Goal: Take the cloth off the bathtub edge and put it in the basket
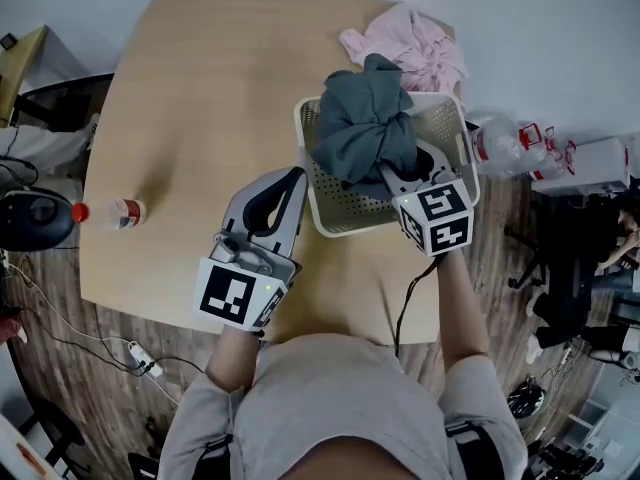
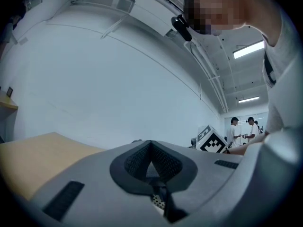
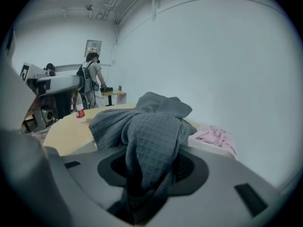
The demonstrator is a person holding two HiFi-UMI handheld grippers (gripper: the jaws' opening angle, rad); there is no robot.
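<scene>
A crumpled grey waffle-weave cloth [image 1: 365, 118] hangs over the white perforated basket [image 1: 345, 206], with its lower folds inside the basket. My right gripper [image 1: 397, 175] is shut on the cloth's near end. In the right gripper view the cloth [image 3: 151, 131] fills the gap between the jaws of my right gripper [image 3: 152, 163] and spills forward over them. My left gripper [image 1: 296, 176] is left of the basket, close to its rim. It is shut with nothing in it, and its jaws [image 2: 150, 148] meet against the bare wall behind.
The basket stands on a round wooden table [image 1: 190, 98]. A pink garment [image 1: 410, 43] lies just behind the basket. A small red-capped bottle [image 1: 112, 214] lies near the table's left edge. Clear plastic bottles [image 1: 510, 143] sit off the table's right side. People stand in the background.
</scene>
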